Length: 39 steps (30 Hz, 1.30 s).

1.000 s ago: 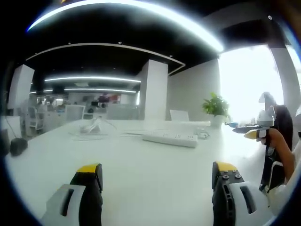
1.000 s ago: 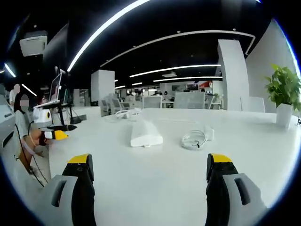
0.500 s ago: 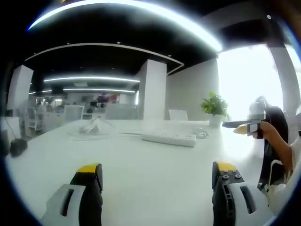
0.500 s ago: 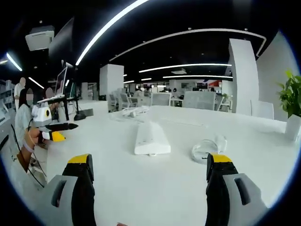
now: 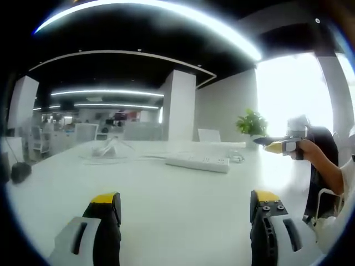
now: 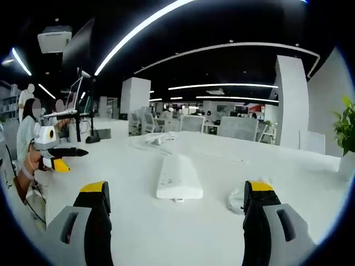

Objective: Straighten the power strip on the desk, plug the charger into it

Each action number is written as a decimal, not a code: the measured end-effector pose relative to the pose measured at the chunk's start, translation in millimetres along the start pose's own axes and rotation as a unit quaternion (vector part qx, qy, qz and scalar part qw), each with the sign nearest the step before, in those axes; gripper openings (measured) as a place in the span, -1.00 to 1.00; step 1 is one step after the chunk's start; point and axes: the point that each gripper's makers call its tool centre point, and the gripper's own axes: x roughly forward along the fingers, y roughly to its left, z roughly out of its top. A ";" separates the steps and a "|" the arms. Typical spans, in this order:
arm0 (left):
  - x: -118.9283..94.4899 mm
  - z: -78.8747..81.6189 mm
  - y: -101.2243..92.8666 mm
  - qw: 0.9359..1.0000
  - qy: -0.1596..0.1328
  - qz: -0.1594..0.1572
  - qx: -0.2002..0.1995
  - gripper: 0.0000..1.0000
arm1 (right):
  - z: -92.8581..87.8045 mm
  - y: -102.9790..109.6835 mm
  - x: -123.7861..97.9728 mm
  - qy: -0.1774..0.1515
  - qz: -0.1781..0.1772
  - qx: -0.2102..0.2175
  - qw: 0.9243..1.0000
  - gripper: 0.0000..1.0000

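- In the right gripper view, the right gripper stands nearest, its two yellow-tipped jaws wide apart with nothing between them, low over the white desk.
- Just beyond those jaws lies the white power strip, end-on to the camera and flat on the desk, a little left of the right-hand jaw.
- Right of the power strip, close to it and partly behind the right-hand jaw, lies the white charger with its coiled cable; it is not touching the strip.
- Well left of the power strip, off the desk edge, the left gripper is held in a person's hand; whether its jaws are parted cannot be told from here.
- Beyond the power strip, a tangle of white cables rests on the desk.
- Far right of the power strip, a potted plant stands in a white pot at the desk edge.
- In the left gripper view, the left gripper also has its jaws spread apart and holds nothing.
- There the power strip lies crosswise far down the desk, with the charger at its right end.
- Right of the power strip the right gripper hovers above the desk.
- Behind the power strip stands the potted plant.
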 end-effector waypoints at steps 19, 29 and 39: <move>0.9 -2.6 -0.8 1.000 0.001 -0.002 -0.003 0.99 | -3.0 5.6 34.8 0.055 0.022 0.007 0.998 1.00; 0.0 -2.4 -0.9 1.000 0.001 -0.003 -0.002 0.99 | -7.7 9.4 52.6 0.084 0.036 0.018 0.996 1.00; 0.4 -3.1 -1.9 1.000 0.002 -0.005 -0.003 0.99 | -6.0 10.8 67.4 0.090 0.033 0.016 0.995 1.00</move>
